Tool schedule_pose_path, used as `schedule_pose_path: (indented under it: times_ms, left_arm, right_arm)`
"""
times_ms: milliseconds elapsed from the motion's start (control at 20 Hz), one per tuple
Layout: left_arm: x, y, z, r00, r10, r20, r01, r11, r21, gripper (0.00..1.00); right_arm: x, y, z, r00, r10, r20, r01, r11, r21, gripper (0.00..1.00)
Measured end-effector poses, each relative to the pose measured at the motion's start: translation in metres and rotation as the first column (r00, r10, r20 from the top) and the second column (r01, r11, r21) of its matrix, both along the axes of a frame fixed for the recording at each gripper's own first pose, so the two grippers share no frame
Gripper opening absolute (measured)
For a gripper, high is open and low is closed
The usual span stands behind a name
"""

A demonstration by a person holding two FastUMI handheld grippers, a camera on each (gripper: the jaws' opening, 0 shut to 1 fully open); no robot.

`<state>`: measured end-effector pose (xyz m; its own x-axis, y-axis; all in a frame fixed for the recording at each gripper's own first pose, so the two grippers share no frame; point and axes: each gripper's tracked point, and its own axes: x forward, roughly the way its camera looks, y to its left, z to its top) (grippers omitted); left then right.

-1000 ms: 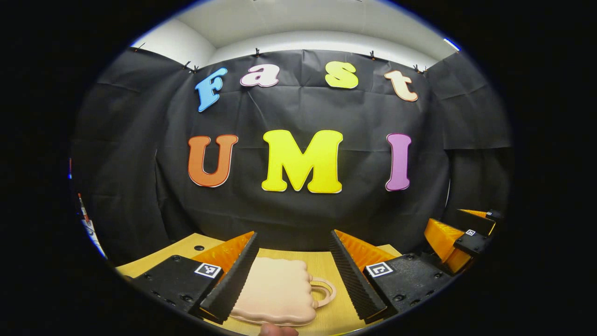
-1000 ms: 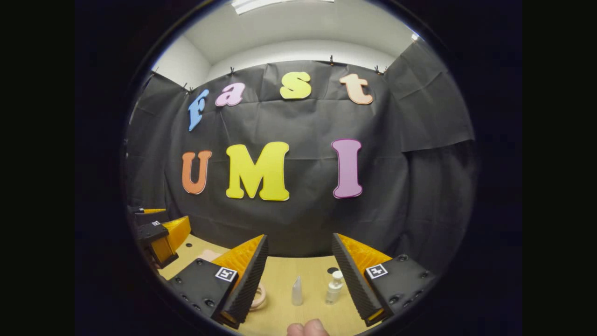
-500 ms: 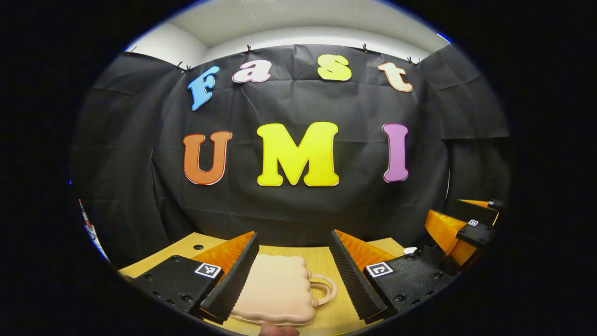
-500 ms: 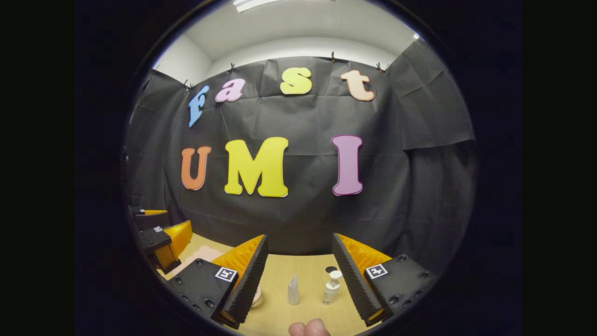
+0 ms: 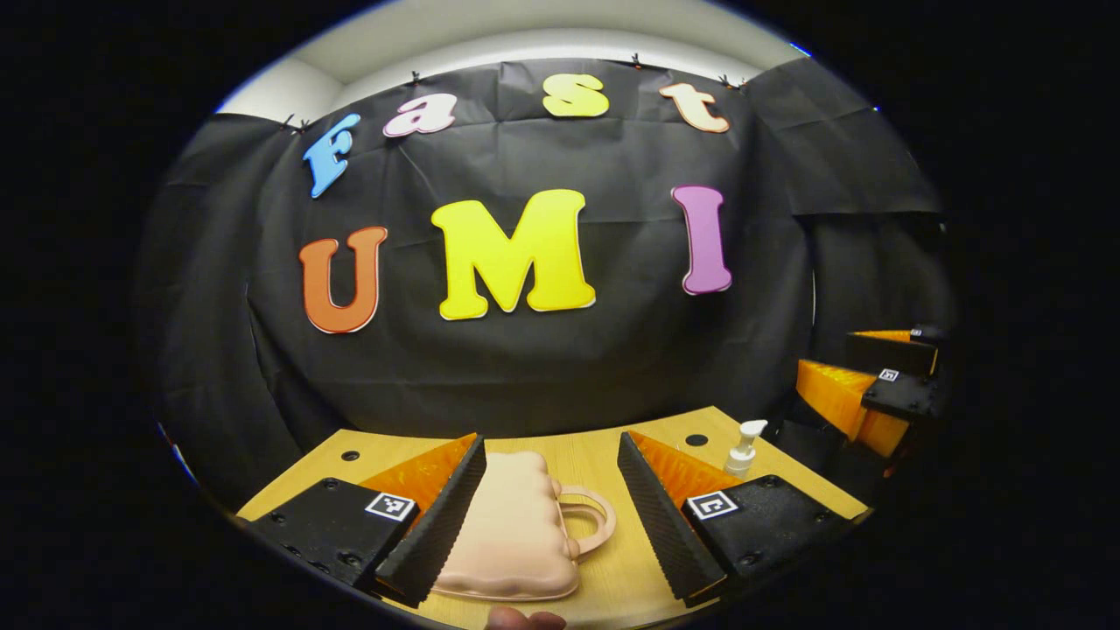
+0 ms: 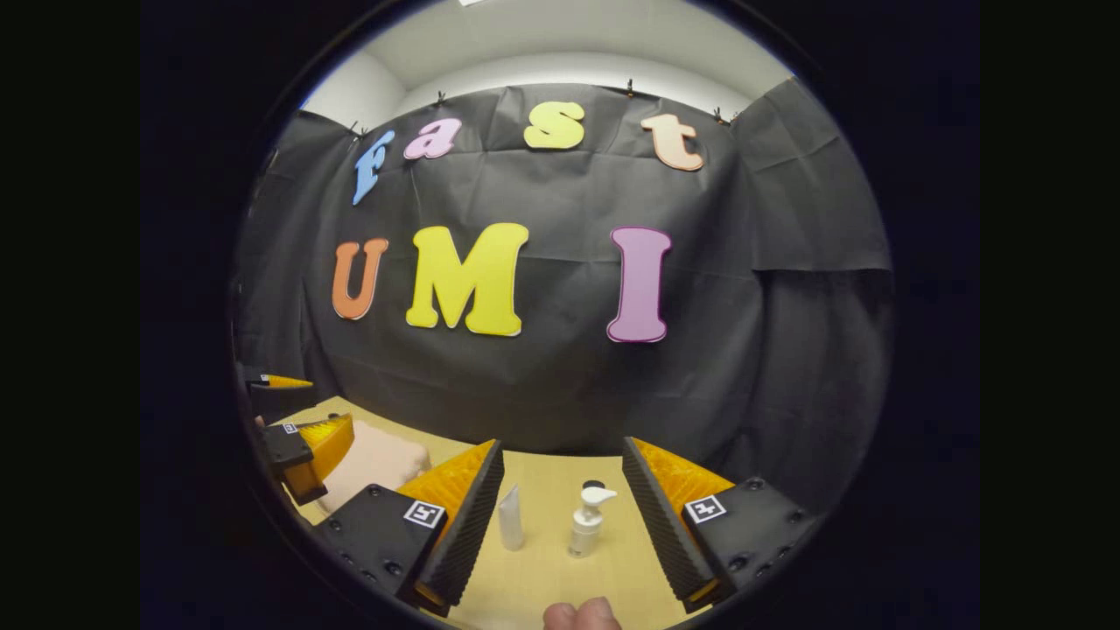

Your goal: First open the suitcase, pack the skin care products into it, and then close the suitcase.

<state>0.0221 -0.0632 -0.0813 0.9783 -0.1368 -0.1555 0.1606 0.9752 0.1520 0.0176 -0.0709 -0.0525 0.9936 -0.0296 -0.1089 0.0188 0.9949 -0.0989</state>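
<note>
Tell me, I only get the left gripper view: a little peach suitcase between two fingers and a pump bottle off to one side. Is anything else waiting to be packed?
Observer: Yes. In the right gripper view a small white tube stands on the table, just beside the pump bottle.
Operator: Is that other gripper holding either one?
Observer: No. The right gripper is open. The tube and the bottle stand between its fingers, and neither finger touches them.
</note>
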Motion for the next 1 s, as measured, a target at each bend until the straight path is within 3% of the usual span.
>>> schedule_pose_path:
  times_ms: [100,350,500,650,1000]
  left_arm:
    - [0.001,-0.005,-0.014,0.999,-0.022,-0.025,0.023,0.999,0.048,0.97]
    - [0.014,-0.022,-0.068,0.987,-0.103,-0.121,0.130,0.962,0.241,0.99]
    - [0.018,-0.027,-0.102,0.972,-0.141,-0.186,0.209,0.881,0.424,0.99]
    - [0.026,-0.037,-0.146,0.954,-0.157,-0.257,0.275,0.802,0.530,0.99]
    - [0.054,-0.018,-0.204,0.924,-0.040,-0.380,0.304,0.680,0.668,0.91]
  right_arm:
    - [-0.001,-0.009,-0.008,1.000,-0.011,-0.014,0.011,1.000,-0.005,0.77]
    - [-0.009,-0.046,-0.029,0.995,-0.079,-0.058,0.079,0.997,-0.002,0.79]
    - [-0.017,-0.067,-0.040,0.989,-0.120,-0.082,0.120,0.993,-0.004,0.79]
    - [-0.021,-0.082,-0.049,0.984,-0.145,-0.104,0.146,0.989,0.002,0.79]
    - [-0.024,-0.109,-0.053,0.976,-0.186,-0.111,0.189,0.982,0.020,0.79]
